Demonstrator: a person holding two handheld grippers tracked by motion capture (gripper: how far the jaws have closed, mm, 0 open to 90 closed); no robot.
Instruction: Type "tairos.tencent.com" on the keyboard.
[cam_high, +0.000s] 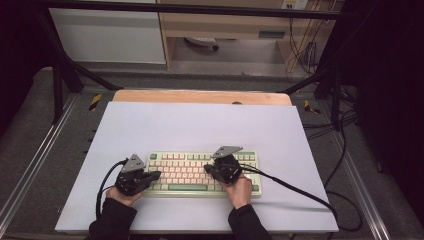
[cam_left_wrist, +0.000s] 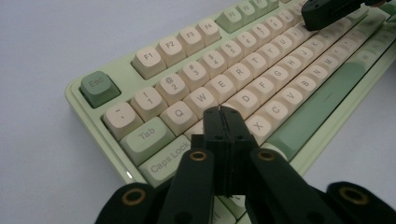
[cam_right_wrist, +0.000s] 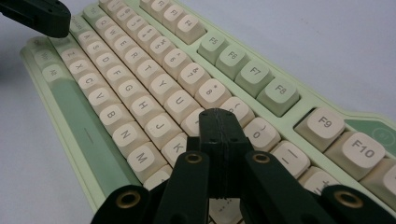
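A pale green keyboard (cam_high: 200, 172) with cream keys lies near the front of the white table top. My left gripper (cam_high: 157, 175) hovers over its left end, jaws pressed together with nothing between them. In the left gripper view its tip (cam_left_wrist: 226, 116) sits just above the keys near A and S on the keyboard (cam_left_wrist: 116, 74). My right gripper (cam_high: 207, 169) is over the right half, also shut and empty. In the right gripper view its tip (cam_right_wrist: 219, 119) hangs over the keys around K, L and O on the keyboard (cam_right_wrist: 280, 95).
The white sheet (cam_high: 200, 125) covers most of the table, and a wooden edge (cam_high: 200, 96) shows at the back. A black cable (cam_high: 300, 192) trails right from the right gripper, another loops left (cam_high: 102, 187). Metal frame rails (cam_high: 30, 165) flank the table.
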